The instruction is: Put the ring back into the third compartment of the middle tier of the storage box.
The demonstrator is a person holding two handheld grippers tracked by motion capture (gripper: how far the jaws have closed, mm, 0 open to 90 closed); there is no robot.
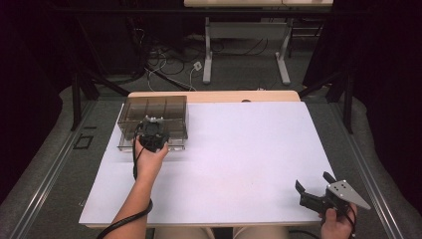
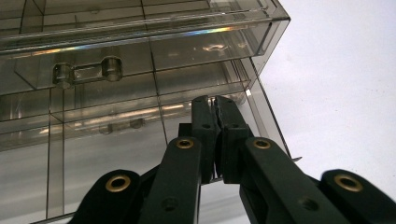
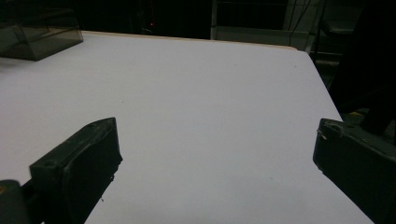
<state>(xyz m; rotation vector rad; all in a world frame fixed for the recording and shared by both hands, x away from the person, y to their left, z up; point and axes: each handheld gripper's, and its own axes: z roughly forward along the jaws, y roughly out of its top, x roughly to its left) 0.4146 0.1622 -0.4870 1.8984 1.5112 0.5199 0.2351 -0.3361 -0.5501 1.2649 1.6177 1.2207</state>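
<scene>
a smoky clear plastic organiser box [image 1: 153, 115] with divided compartments sits at the far left of the white counter [image 1: 239, 159], near its back edge. its lid stands raised toward the far side, and the open tray lies nearer the person.

the left gripper [image 1: 152, 137] is held over the near edge of this box, with the person's left hand [image 1: 149, 158] behind it and a black cable trailing down along the forearm. in the left gripper view its jaws are pressed together, tips meeting at the box's front right part [image 2: 211, 108], over a clear wall beside the dividers; whether a thin plastic edge is pinched between them cannot be told. a small moulded latch [image 2: 86, 72] shows on the raised lid above.

the right gripper [image 1: 314, 191] rests low at the near right corner of the counter, well apart from the box, in the person's right hand [image 1: 337, 224], its grey three-cornered plate on top. its jaws are spread wide with nothing between them; in the right gripper view bare white counter lies between them, and the box [image 3: 39, 32] shows at far left.
</scene>
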